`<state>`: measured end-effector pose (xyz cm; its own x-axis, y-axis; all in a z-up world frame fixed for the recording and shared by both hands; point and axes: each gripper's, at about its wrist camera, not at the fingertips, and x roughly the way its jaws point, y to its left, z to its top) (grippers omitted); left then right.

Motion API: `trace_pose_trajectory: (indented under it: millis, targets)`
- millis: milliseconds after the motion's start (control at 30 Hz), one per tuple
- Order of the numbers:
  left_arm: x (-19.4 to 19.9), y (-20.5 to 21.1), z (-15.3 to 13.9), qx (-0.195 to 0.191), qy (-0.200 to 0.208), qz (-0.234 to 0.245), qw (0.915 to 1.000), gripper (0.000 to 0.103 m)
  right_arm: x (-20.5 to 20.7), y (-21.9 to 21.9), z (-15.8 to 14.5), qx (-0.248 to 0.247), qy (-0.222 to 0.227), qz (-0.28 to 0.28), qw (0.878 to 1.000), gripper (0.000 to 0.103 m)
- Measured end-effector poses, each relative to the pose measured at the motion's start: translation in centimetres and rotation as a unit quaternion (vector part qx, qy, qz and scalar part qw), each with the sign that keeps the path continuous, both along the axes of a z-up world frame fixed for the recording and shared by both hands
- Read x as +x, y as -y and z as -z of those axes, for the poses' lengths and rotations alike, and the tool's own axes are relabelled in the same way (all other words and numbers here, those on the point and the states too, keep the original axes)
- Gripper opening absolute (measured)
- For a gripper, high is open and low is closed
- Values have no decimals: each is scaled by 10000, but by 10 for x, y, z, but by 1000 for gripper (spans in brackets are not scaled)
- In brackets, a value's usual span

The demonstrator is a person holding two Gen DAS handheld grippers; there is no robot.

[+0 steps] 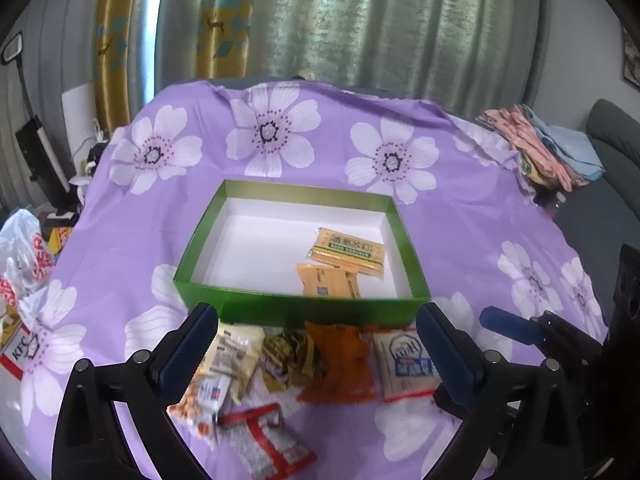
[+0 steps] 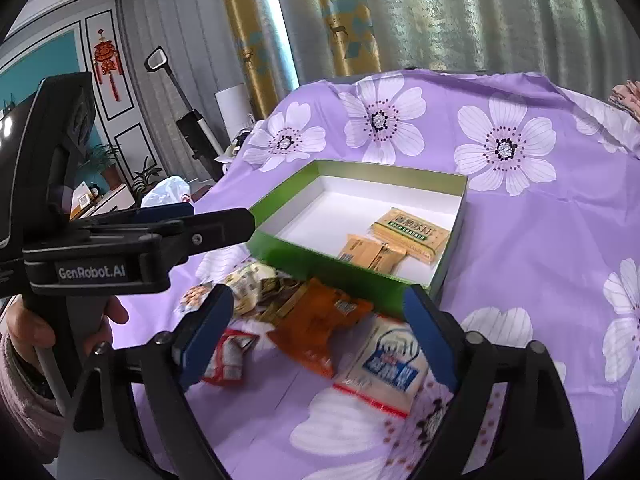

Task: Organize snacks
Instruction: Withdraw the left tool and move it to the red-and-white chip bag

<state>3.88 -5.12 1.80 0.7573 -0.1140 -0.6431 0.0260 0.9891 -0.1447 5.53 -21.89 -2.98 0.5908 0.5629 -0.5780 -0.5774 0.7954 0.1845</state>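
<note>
A green box [image 1: 280, 190] [image 2: 288, 256] with a white inside stands on the purple flowered cloth. In it lie a yellow cracker pack [image 1: 348, 250] [image 2: 412, 232] and two orange-yellow packets [image 1: 328, 280] [image 2: 372, 256]. Loose snacks lie before its near wall: an orange packet [image 1: 340, 360] [image 2: 320, 320], a white-and-blue packet [image 1: 404, 364] [image 2: 388, 364], a red-and-white packet [image 1: 268, 436] [image 2: 228, 356], a beige packet [image 1: 236, 352] and a gold-brown one [image 1: 292, 356]. My left gripper [image 1: 316, 312] hovers open above them, empty. My right gripper [image 2: 318, 296] is open and empty too, over the orange and white packets.
Folded cloths [image 1: 540, 148] are piled at the cloth's far right, beside a grey sofa [image 1: 608, 168]. A plastic bag [image 1: 24, 256] and a KFC box [image 1: 16, 352] sit off the left edge. A hand [image 2: 28, 328] holds the left gripper's handle. Curtains hang behind.
</note>
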Motion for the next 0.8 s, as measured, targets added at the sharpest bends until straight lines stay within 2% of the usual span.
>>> trace_pose_trajectory:
  millis: [367, 800]
  targets:
    - [-51, 7, -13, 42, 153, -10, 9999, 100, -41, 0, -8, -41, 42, -106, 9999, 93]
    - [-85, 3, -14, 110, 154, -176, 9997, 100, -74, -7, -15, 2, 157, -323, 9994, 93]
